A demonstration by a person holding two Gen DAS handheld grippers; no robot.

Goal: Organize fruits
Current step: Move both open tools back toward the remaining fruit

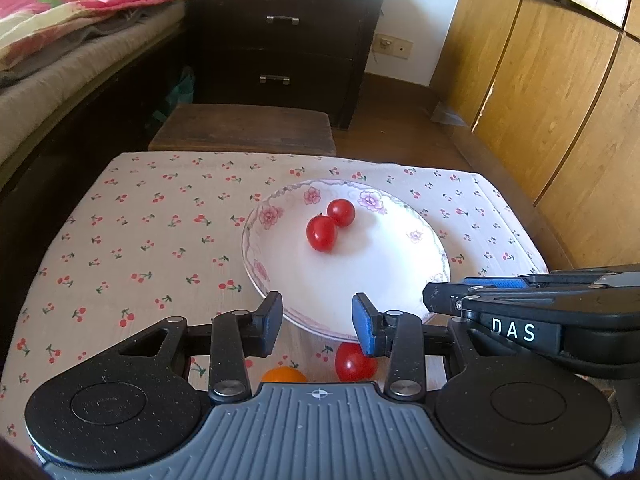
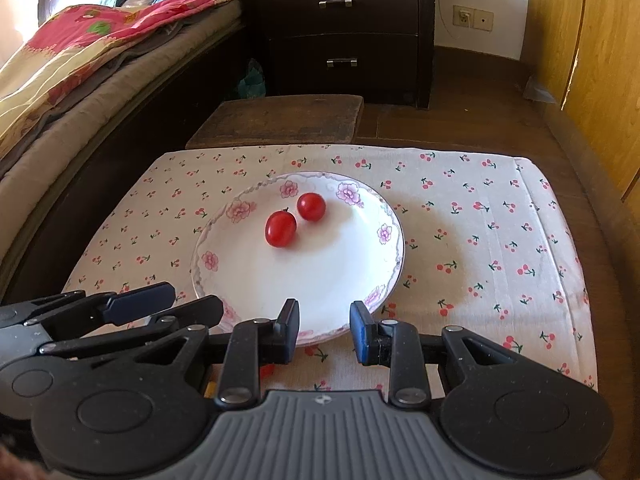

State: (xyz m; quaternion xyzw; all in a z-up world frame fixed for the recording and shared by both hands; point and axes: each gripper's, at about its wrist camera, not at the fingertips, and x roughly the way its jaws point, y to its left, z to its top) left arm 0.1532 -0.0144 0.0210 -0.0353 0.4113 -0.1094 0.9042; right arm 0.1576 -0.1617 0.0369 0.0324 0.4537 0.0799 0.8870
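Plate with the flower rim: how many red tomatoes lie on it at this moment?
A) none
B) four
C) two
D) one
C: two red tomatoes lie side by side on the plate, while a third red tomato and an orange fruit sit off it on the cloth near the left gripper.

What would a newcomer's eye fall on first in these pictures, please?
Two red cherry tomatoes lying close together on the flowered white plate, which sits on the cherry-print cloth. Nearer the left claw, which is open, another red tomato and an orange one lie off the plate.
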